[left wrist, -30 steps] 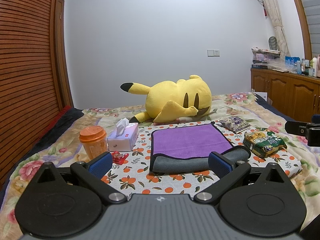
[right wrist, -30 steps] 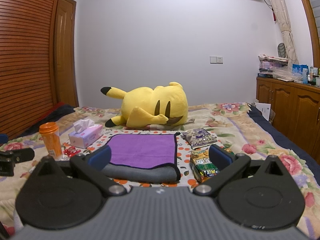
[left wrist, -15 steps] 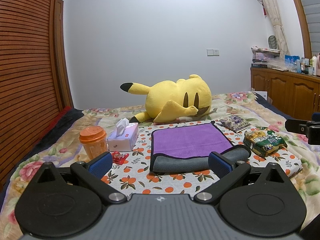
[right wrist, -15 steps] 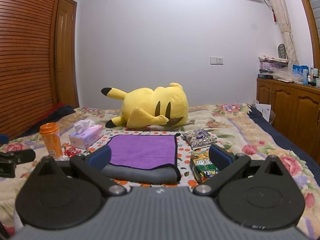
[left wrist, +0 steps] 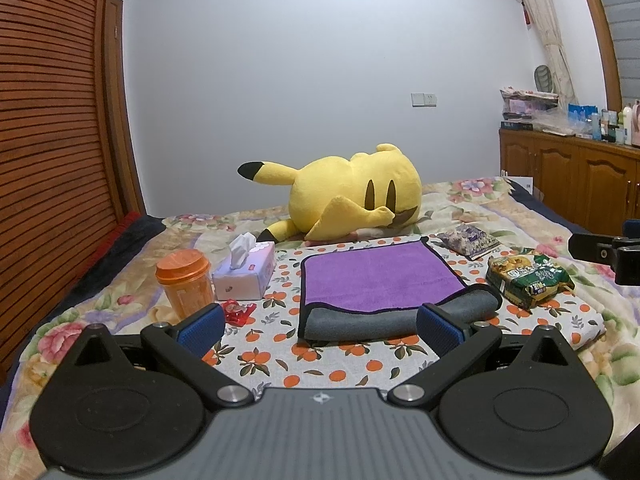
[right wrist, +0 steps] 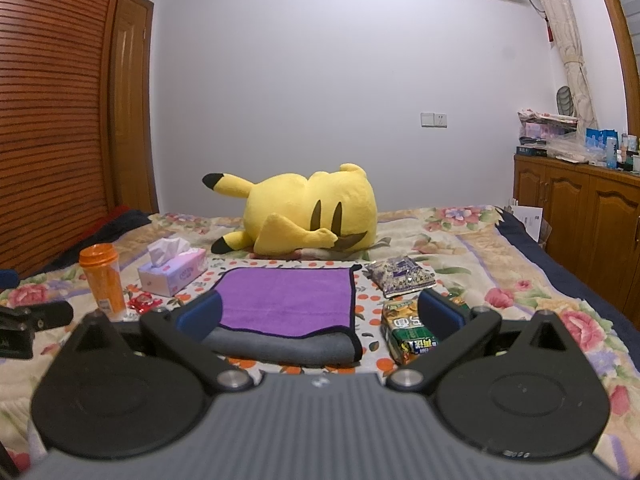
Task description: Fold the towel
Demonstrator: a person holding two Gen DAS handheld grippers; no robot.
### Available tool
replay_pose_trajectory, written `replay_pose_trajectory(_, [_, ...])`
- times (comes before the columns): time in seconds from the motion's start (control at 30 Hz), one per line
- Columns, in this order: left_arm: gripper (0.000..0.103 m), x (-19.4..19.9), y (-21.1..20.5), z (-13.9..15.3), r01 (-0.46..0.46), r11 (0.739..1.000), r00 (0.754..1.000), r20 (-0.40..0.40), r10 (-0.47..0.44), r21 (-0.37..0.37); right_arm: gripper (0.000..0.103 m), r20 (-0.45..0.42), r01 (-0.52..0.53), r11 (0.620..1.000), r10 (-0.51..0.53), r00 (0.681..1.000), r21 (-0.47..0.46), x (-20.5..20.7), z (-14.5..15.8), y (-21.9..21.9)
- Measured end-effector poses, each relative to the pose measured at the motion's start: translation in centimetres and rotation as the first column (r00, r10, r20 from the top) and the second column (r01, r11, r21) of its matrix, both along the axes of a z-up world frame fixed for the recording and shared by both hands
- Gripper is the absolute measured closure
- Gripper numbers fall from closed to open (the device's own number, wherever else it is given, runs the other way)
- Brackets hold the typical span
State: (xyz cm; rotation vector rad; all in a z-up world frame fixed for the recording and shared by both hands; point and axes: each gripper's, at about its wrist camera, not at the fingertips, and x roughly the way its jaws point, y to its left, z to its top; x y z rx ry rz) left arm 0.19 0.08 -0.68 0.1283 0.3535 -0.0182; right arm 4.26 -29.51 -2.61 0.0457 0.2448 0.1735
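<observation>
The towel lies folded on the orange-print cloth on the bed, purple face up with a grey layer showing along its near edge. It also shows in the right wrist view. My left gripper is open and empty, held just short of the towel's near edge. My right gripper is open and empty, also short of the near edge, towards the towel's right side. Each gripper shows at the edge of the other's view.
A yellow plush toy lies behind the towel. An orange cup, a tissue box and a red wrapper sit to the left. A green snack bag and a purple packet sit to the right. Wooden cabinets stand far right.
Nothing has visibly changed apart from a very slight shift of both views; both grippers stay open and the towel lies still.
</observation>
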Motion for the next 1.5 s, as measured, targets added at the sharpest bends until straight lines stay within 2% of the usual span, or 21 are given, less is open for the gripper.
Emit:
replay_pose_trajectory(0.33, [0.0, 0.7, -0.2, -0.1, 0.016, 1.0, 0.999, -0.037, -0.016, 0.005, 0.0, -0.021, -0.004, 1.0, 0.004, 1.0, -0.003, 0.5, -0.3, 0.5])
replay_pose_trajectory(0.57, [0.0, 3.0, -0.1, -0.5, 0.035, 0.999, 0.991, -0.129, -0.037, -0.016, 0.0, -0.087, -0.01, 1.0, 0.009, 0.996, -0.011, 2.2, -0.9, 0.8])
replay_pose_trajectory(0.87, [0.0, 5.9, -0.3, -0.9, 0.081, 0.997, 0.979, -0.189, -0.081, -0.01, 0.0, -0.168, -0.032, 0.999, 0.034, 0.985, 0.014, 4.4, -1.2, 0.8])
replay_pose_trajectory(1.23, [0.0, 9.6, 0.6, -1.1, 0.114, 0.992, 0.965, -0.233, -0.122, -0.048, 0.0, -0.193, -0.056, 0.998, 0.05, 0.98, -0.025, 7.5, 0.0, 0.8])
replay_pose_trajectory(1.5, [0.003, 13.1, 1.9, -1.7, 0.106, 0.992, 0.961, -0.247, -0.121, -0.073, 0.0, -0.255, -0.09, 0.994, 0.072, 0.964, -0.06, 10.8, -0.3, 1.2])
